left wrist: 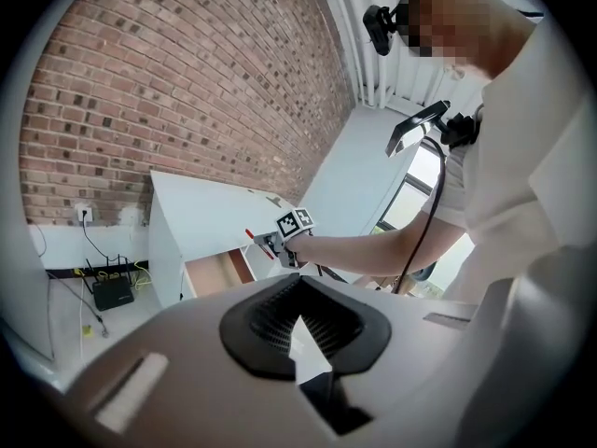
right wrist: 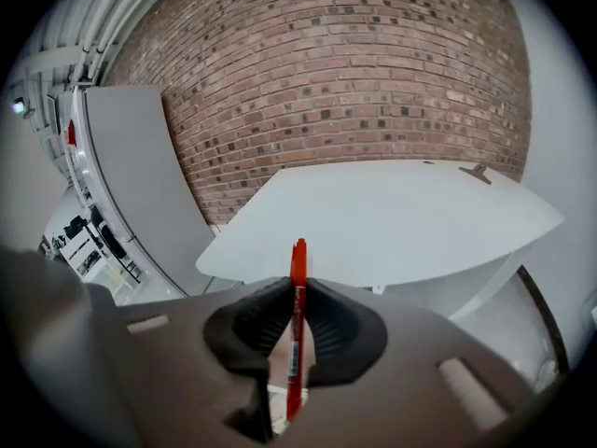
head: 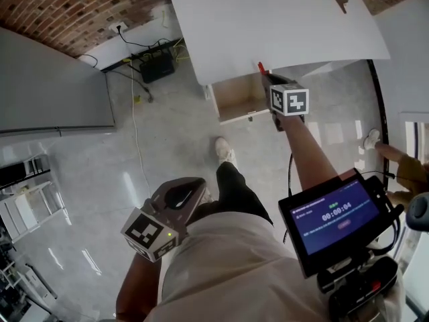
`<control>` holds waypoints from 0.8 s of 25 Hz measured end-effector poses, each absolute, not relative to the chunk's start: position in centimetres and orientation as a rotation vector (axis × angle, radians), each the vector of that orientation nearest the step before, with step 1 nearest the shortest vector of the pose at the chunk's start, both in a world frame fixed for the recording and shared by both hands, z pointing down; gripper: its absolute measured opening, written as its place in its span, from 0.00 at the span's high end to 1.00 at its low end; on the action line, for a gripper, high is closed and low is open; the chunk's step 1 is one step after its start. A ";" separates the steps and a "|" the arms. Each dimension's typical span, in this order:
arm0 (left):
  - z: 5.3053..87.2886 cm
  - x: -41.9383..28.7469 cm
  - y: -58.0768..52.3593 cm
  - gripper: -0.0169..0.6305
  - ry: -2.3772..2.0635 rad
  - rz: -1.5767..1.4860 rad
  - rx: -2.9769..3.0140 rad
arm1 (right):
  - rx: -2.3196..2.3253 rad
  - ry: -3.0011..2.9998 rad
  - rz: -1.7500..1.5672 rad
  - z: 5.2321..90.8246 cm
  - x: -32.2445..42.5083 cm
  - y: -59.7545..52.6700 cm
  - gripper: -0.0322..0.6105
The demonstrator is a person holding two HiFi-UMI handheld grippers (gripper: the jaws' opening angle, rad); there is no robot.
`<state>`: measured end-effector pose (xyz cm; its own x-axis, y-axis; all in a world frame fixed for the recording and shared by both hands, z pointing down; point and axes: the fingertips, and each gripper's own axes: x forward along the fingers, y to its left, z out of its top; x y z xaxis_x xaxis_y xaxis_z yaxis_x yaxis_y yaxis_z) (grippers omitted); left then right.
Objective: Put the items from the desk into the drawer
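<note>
**Head view: red pen gripped at the open drawer**

A white desk fills the top of the head view, standing against a brick wall on a pale glossy floor. Its top is almost bare, with one small dark object lying near the far right side; it is too small to identify.

Under the desk's front edge a drawer is pulled out, showing its light wooden inside.

The person's outstretched arm holds the right gripper at the right end of the drawer, close to the desk's edge. The left gripper hangs low beside the person's leg, well apart from the desk. In the left gripper view its black pads are pressed together with nothing between them.

A dark screen with blue lit text sits on the rig at the person's chest.

A red pen is clamped between the right gripper's pads. In the right gripper view it stands upright along the jaws, with its red tip sticking out past them toward the desk top.
</note>
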<state>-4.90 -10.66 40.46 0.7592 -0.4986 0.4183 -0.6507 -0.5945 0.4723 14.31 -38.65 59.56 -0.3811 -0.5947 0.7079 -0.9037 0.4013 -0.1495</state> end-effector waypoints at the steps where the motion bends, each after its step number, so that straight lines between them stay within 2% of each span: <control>1: 40.5 -5.1 -10.0 0.96 -0.852 0.321 2.340 | 1.280 -2.100 0.730 59.8 14.2 -37.6 0.88; 10: 42.1 -6.4 -4.6 0.96 -0.848 0.334 2.330 | 1.267 -2.071 0.842 65.3 12.6 -30.6 0.88; 20: 44.8 -6.5 -5.0 0.96 -0.871 0.359 2.264 | 1.183 -2.062 0.855 72.8 9.1 -34.4 0.88</control>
<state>-6.47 -4.97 44.81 0.7386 -0.4878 0.4652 -0.6740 -0.5485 0.4949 9.15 -34.37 72.83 -0.4187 -0.4988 0.7589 -0.8895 0.3936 -0.2320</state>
